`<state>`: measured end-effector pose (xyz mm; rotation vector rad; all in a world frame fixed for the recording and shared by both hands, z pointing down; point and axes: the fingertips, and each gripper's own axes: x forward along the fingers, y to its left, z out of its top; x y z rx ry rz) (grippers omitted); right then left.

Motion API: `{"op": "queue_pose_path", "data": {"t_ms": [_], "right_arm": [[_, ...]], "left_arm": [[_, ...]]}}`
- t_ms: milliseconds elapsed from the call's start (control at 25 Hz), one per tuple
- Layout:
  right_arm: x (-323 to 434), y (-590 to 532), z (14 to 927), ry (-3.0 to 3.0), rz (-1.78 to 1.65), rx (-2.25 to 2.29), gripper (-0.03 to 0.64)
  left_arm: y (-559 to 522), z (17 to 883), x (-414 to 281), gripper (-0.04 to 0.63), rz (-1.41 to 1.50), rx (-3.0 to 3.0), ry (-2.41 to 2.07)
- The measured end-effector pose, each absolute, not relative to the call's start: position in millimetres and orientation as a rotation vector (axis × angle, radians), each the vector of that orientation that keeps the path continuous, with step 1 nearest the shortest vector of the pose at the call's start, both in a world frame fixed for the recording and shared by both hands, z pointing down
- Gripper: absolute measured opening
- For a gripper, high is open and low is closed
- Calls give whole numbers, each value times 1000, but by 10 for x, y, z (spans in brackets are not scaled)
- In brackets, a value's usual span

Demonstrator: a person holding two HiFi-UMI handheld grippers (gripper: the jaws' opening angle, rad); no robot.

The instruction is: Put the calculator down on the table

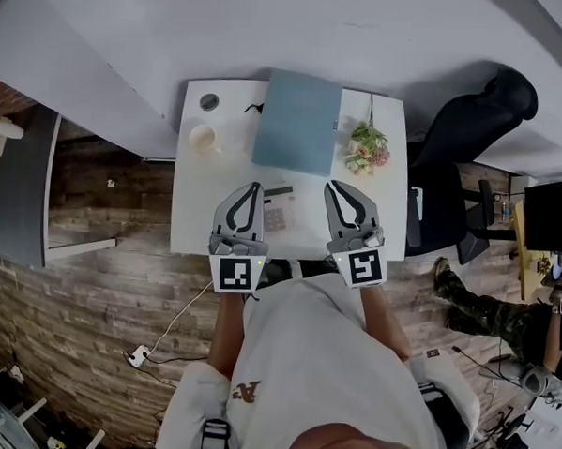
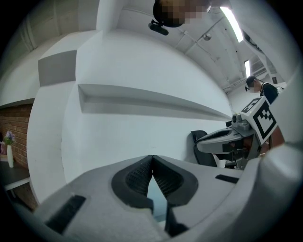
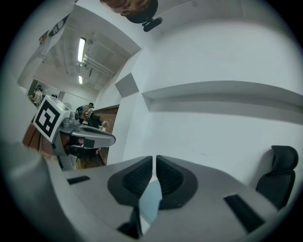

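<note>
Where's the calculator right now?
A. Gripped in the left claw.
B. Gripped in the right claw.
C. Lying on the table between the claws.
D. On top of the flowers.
C: the calculator lies flat on the white table between the left claw and the right claw, both shut with nothing in them.

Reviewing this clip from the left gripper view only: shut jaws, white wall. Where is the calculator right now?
Observer: The small grey calculator lies flat on the white table, between the left gripper and the right gripper, nearer the left.
Operator: Does the right one hold anything?
Observer: No, its own view shows its jaws shut on nothing.
Operator: What lies behind the calculator?
Observer: A closed light blue laptop, with a cream cup beside it.
</note>
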<state>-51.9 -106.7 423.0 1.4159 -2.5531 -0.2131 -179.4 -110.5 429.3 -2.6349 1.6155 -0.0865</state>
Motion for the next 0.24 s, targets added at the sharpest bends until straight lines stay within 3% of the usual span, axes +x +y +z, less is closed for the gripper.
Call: {"op": "queue_pose_path", "data": {"t_ms": [240], "right_arm": [[-567,-1014,4202,-2538,-224,1425,14]], "left_arm": [[-1057,4238,-1850,6,-70,-2621,1608]]}}
